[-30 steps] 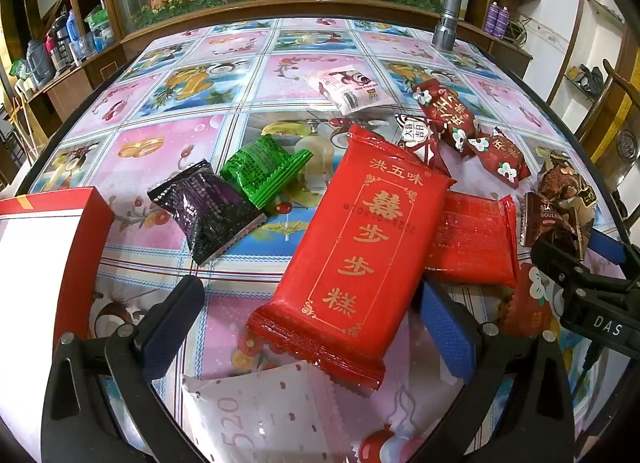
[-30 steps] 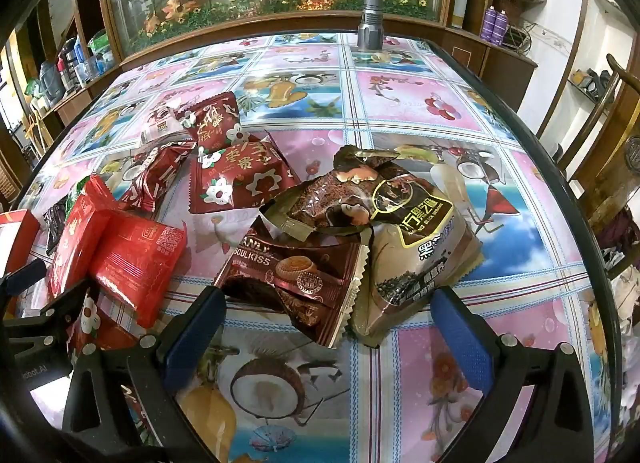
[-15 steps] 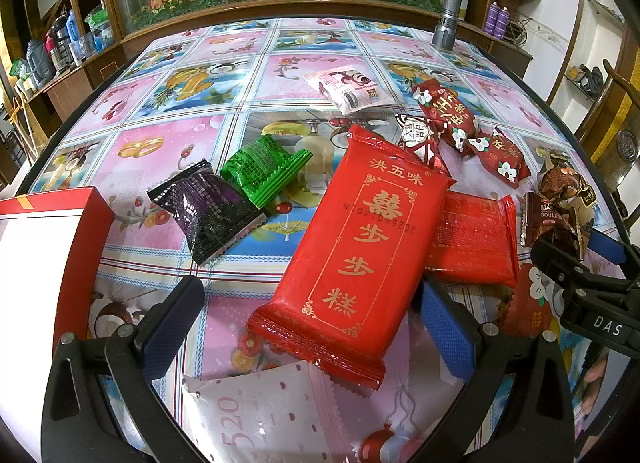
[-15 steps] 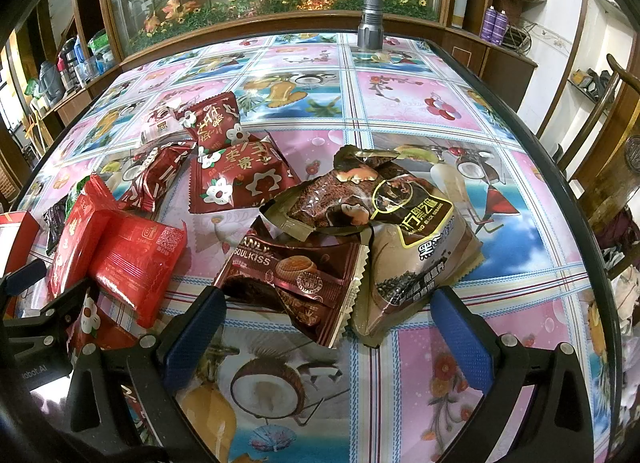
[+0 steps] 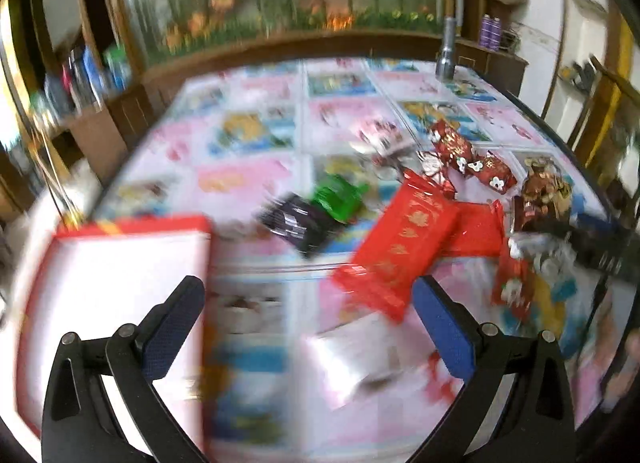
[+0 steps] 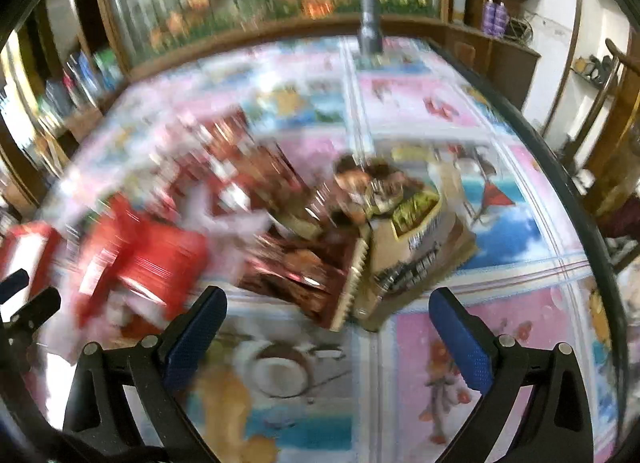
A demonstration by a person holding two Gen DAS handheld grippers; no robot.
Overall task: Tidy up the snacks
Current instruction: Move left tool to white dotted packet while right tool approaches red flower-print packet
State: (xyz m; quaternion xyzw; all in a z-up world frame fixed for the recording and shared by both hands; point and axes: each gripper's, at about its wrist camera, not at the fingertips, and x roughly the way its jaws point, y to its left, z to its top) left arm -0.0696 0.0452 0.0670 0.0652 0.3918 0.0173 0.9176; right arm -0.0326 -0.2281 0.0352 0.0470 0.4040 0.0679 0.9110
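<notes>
Both views are motion-blurred. My left gripper (image 5: pixel 308 323) is open and empty above the table, with a white and pink packet (image 5: pixel 356 351) below it. A large red packet (image 5: pixel 400 247) lies ahead on its right, with a black packet (image 5: pixel 298 223) and a green packet (image 5: pixel 338 195) beyond. The red-rimmed white box (image 5: pixel 116 287) lies at the left. My right gripper (image 6: pixel 324 331) is open and empty, just short of a brown chocolate packet (image 6: pixel 304 275) and a tan packet (image 6: pixel 416 247). Red packets (image 6: pixel 140 255) lie at its left.
The table (image 6: pixel 460 111) has a pink and blue patterned cloth. A metal flashlight (image 5: pixel 447 51) stands at the far edge. Dark red floral packets (image 5: pixel 476 161) lie at the far right. A glass planter wall and wooden shelves ring the table.
Both grippers have pulled back and up, and both views have gone blurred. The left one has swung left, so more of the red-rimmed box shows. Both stay open.
</notes>
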